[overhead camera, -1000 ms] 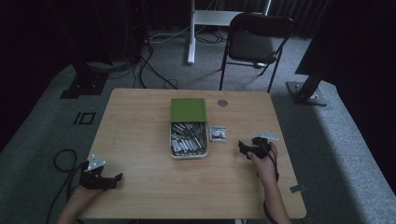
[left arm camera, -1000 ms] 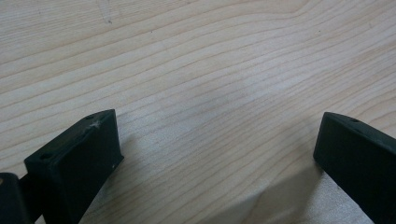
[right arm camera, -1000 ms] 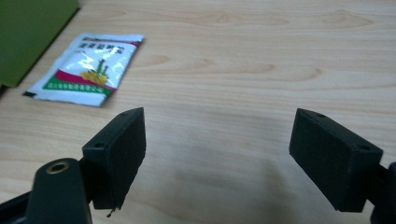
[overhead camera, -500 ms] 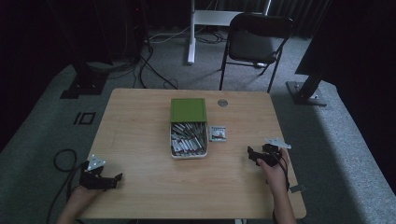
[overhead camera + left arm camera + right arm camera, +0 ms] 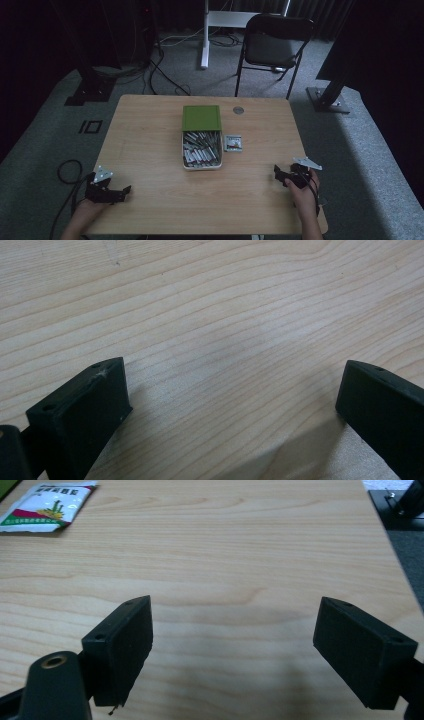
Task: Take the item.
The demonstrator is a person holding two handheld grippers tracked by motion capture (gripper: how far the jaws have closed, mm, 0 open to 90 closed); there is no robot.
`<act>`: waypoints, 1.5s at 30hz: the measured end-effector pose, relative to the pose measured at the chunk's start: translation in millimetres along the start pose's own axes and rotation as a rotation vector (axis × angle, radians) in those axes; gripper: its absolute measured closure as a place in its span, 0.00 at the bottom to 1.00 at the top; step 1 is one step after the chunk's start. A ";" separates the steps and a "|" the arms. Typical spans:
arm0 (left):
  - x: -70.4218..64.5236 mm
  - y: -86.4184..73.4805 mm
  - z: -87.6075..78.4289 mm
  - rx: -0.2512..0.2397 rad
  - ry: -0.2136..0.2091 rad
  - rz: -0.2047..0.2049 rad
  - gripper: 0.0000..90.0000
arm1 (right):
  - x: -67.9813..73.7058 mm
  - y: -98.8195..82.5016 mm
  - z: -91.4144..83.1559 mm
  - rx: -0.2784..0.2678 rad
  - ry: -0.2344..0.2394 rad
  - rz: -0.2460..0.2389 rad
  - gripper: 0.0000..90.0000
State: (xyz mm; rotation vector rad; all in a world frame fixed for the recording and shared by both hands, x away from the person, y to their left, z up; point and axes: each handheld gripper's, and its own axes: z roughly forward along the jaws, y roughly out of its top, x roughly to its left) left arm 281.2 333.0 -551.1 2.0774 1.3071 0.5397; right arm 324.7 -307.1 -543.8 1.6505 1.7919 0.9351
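Packet (image 5: pixel 233 143), just right of tray (image 5: pixel 184 161): light, thin, floppy, likely slippery; best pinched at an edge. Right gripper (image 5: pixel 278 174) and left gripper (image 5: pixel 123 192) well apart from tray, both spread, empty.

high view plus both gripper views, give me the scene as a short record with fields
table: light wood
box: open white box of small metal pieces at table centre, green lid at its far end
packet: small printed packet beside the box, on the right gripper's side
left gripper: near front left edge, jaws apart, nothing between them
right gripper: near front right edge, jaws apart, nothing between them
beyond table: folding chair
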 end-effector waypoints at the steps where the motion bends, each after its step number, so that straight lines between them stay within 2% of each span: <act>1: 0.0 0.0 0.0 0.000 0.000 0.000 0.02 | -1.1 -1.4 -1.8 0.000 -0.003 0.006 0.18; 20: 0.0 -0.1 0.1 -0.002 0.000 0.000 0.02 | -4.9 -28.7 -16.7 0.054 -0.017 -0.006 0.18; 23: 0.0 -0.1 0.1 -0.002 0.000 0.000 0.02 | -6.5 -32.5 -21.3 0.062 -0.043 -0.023 0.18; 26: 0.0 -0.1 0.1 -0.002 0.000 0.000 0.02 | -5.9 -34.7 -23.4 0.069 -0.033 -0.022 0.18; 31: 0.0 -0.1 0.1 -0.002 0.000 0.000 0.02 | -1.9 -36.7 -25.0 0.076 -0.010 -0.064 0.18; 45: -0.1 -0.1 0.1 -0.002 0.000 0.001 0.02 | -1.6 -36.6 -24.6 0.078 -0.011 -0.065 0.16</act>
